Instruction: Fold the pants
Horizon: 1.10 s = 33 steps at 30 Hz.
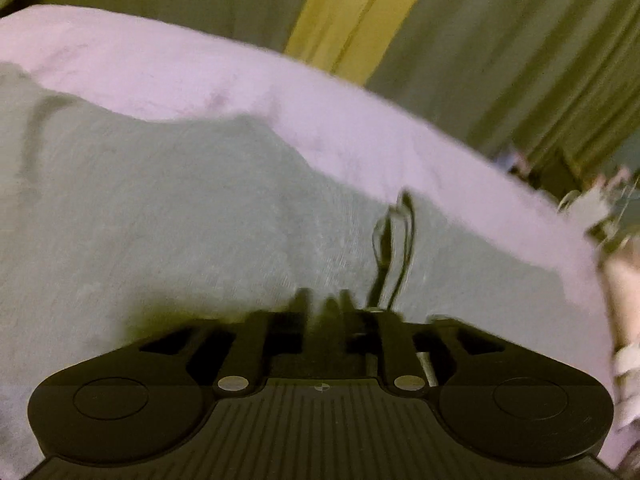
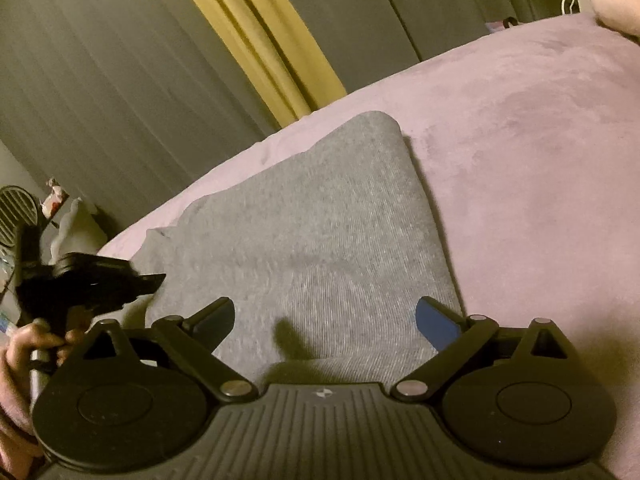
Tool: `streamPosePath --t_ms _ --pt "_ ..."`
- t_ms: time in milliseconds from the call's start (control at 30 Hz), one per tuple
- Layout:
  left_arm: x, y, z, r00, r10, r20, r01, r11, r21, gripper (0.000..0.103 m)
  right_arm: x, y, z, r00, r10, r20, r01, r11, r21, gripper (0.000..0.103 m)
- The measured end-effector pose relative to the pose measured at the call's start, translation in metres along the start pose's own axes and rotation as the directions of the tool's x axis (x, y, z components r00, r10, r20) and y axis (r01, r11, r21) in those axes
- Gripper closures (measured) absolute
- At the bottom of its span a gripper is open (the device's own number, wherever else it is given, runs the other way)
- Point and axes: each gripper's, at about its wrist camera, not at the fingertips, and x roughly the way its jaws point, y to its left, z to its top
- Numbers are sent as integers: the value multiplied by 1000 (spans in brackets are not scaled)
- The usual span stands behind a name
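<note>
Lying folded, pants (image 2: 320, 232) apparently clear bedspread (image 2: 520, 140) edge.

A: what do the pants (image 2: 320, 232) look like?
B: grey ribbed knit, folded into a flat, thick wedge, rounded corner at the far end. A dark drawstring (image 1: 394, 248) loops out on top in the left wrist view.

I see grey ribbed pants (image 2: 320, 220) on a lilac bed (image 2: 540, 140), grey curtains (image 2: 100, 80) with a yellow stripe (image 2: 260, 40).
</note>
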Motion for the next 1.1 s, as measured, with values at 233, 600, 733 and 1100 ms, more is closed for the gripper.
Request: streamPosePath --t_ms 233,600,733,1100 --pt "-97 77 3 959 164 233 -141 984 -112 6 4 10 -3 999 -34 -5 33 998 -50 5" --pt "-118 234 -12 944 212 254 -60 864 -499 6 10 23 -8 996 -94 -7 93 989 -117 5" --pt "-92 250 -12 954 163 251 -7 850 -527 6 12 29 -10 992 -122 -4 121 982 -148 5" --pt "-77 261 5 941 58 332 102 890 -444 36 13 26 -9 993 -117 3 116 984 -137 5"
